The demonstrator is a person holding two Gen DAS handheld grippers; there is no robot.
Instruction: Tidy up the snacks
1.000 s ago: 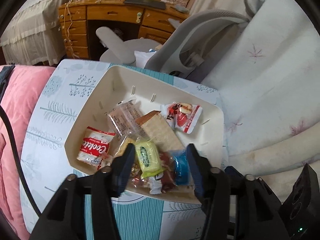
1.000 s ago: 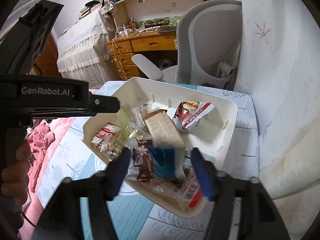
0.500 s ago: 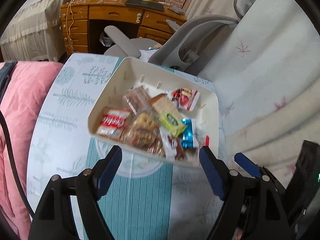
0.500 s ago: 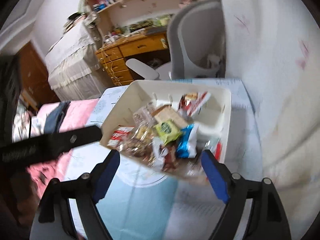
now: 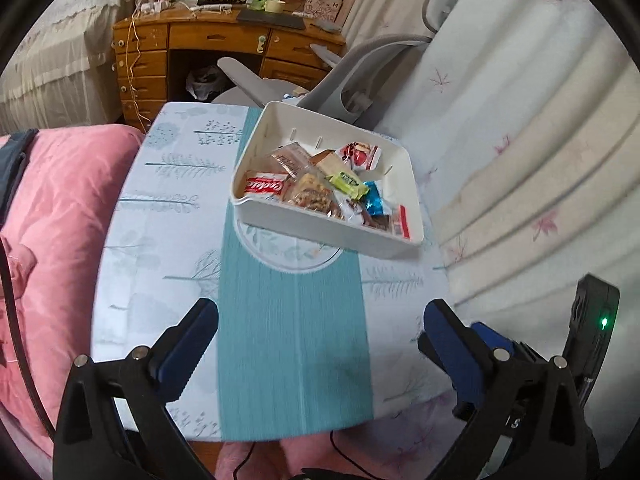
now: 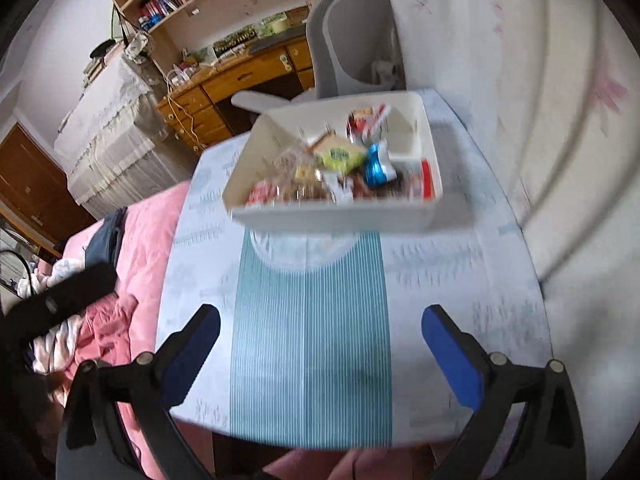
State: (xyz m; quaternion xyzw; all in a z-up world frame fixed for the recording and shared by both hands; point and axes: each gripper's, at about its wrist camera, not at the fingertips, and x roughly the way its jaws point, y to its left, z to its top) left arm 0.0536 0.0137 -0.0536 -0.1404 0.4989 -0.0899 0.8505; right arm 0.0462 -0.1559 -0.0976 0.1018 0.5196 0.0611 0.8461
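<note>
The white bin [image 5: 328,236] stands on the tabletop [image 5: 168,216], at the far side, and all snacks lie inside it: a red cookie pack [image 5: 264,187] at the bin's left, a green packet [image 5: 347,181] in the middle, a blue wrapper [image 5: 374,200] to its right. The left gripper [image 5: 320,344] and the right gripper [image 6: 320,340] are both near the tabletop's front edge, well apart from the bin; their jaws are opening wide and nothing is between them. The sorting looks almost finished. For a good end, I would keep both grippers clear of the bin, so its pile is not disturbed. A blue striped cloth covers the tabletop. A pink blanket [image 5: 52,208] lies left of the bin, and a wooden desk [image 5: 192,56] and a grey chair [image 5: 352,80] are behind it.
</note>
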